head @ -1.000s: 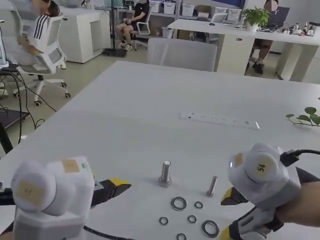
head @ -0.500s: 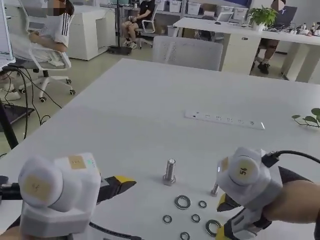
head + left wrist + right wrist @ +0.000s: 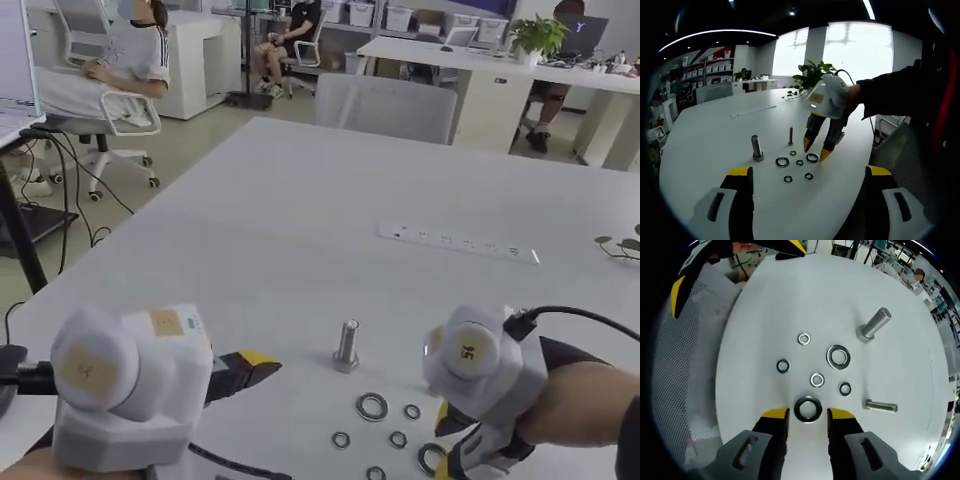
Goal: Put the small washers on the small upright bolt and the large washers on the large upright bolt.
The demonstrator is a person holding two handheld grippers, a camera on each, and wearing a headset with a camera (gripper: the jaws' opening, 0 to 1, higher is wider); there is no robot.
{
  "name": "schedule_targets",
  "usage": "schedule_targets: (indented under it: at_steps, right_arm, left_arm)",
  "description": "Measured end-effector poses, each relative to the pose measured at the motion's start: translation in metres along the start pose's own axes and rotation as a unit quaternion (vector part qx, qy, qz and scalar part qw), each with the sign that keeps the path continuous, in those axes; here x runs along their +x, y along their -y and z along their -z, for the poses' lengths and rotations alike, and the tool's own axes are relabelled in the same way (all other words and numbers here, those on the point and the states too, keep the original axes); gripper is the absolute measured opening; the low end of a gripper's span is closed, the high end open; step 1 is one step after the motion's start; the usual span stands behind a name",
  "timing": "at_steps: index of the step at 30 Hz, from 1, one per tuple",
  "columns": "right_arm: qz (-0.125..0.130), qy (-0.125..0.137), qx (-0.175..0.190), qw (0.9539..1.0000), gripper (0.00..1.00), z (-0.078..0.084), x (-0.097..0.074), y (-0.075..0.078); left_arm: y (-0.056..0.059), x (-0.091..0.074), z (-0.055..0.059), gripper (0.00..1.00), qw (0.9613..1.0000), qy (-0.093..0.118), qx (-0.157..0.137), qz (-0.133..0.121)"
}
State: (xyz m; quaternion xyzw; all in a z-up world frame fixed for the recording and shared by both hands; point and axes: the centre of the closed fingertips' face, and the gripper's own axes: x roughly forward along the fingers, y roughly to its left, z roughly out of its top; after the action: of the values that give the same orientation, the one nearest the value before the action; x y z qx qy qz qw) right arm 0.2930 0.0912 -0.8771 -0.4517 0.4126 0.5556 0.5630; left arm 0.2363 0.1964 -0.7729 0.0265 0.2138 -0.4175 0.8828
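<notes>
The left gripper (image 3: 808, 171) is hovering above the white tabletop (image 3: 300, 220), its yellow-tipped jaws spread wide. The large upright steel bolt (image 3: 347, 345) is standing beside four small steel washers (image 3: 812, 380). The right gripper (image 3: 808, 413) is straddling a large flat steel washer (image 3: 799, 409), jaws narrowly parted, not gripping it. The small upright steel bolt (image 3: 881, 406) is standing nearby.

Left gripper (image 3: 809, 171): jaws spread wide, yellow tips level, rising from the lower edge of the left gripper view. In the head view its body sits lower left, with one yellow-tipped jaw pointing right.

Right gripper (image 3: 442, 445): lower right of the head view, jaws angled downward and parted by a narrow gap.

Right forearm (image 3: 590, 400): dark-sleeved, enters from the right edge.
</notes>
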Motion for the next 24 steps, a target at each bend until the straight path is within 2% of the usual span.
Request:
schedule_targets:
  at_steps: [2, 24]
  right_arm:
    - [0.002, -0.010, -0.008, 0.9999, 0.31, 0.0015, 0.0024, 0.0010]
    - [-0.019, -0.024, 0.013, 0.9995, 0.28, 0.0009, 0.0036, 0.0008]
  left_arm:
    - [0.0002, -0.0001, 0.0002, 0.92, 1.0000, 0.000, 0.000, 0.000]
    - [-0.0013, -0.0016, -0.0014, 0.92, 1.0000, 0.006, -0.004, -0.003]
